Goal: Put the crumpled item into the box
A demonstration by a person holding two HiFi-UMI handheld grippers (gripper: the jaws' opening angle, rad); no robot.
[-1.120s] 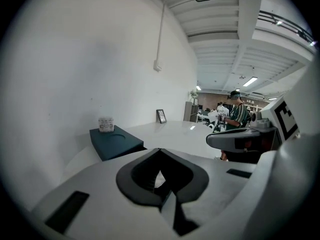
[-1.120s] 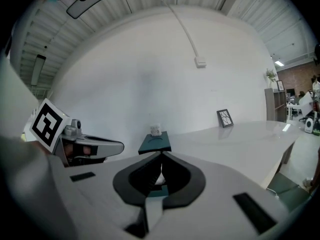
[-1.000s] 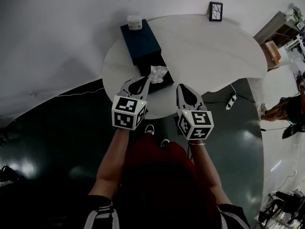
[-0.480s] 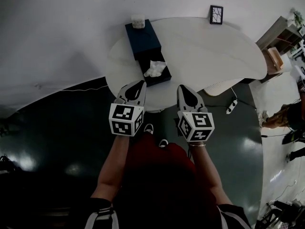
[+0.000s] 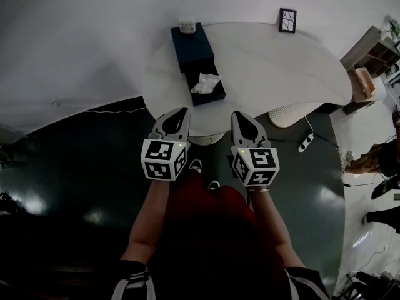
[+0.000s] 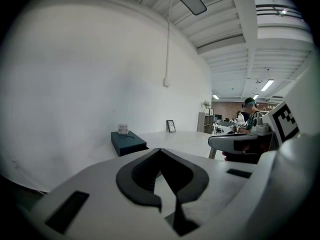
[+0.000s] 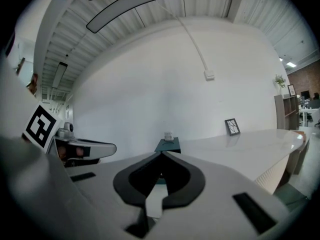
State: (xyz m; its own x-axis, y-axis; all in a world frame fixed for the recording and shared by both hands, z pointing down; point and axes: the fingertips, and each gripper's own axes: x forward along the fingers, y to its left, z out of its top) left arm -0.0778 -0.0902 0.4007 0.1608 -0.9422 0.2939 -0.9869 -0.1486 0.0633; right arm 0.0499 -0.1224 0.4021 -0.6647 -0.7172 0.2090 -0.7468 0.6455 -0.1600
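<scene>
Near: L gripper [image 5: 181, 111] and R gripper [image 5: 239, 114] held side by side at the body, tips just short of the surface [image 5: 281, 61] edge. Fingers on both closed tip to tip, nothing between them; both gripper views agree.

Mid: crumpled item [image 5: 205, 83], white, paper or tissue by the look, lies inside the open dark box [image 5: 217, 96] near the front of the surface, clear of both grippers. Task looks done from this.

Handling (est.): v. light, soft, squashes easily, not fragile. Best hold = pinch a raised fold on top w/ light pressure. May spring back or cling to a finger on letting go. Box walls low, so approach from above.

Far: blue block [image 5: 192, 45] touching the box's rear, maybe its lid, can't tell. Small white thing [image 5: 186, 25] on its far end. Picture frame [image 5: 287, 20] upright at the back edge, well apart.

Vs 1.0 s ago: L gripper tip then sat just beside the crumpled item at the box; now drawn back off the surface. R gripper approx. same place. Item same spot in box. Surface sits further up in the head view.
</scene>
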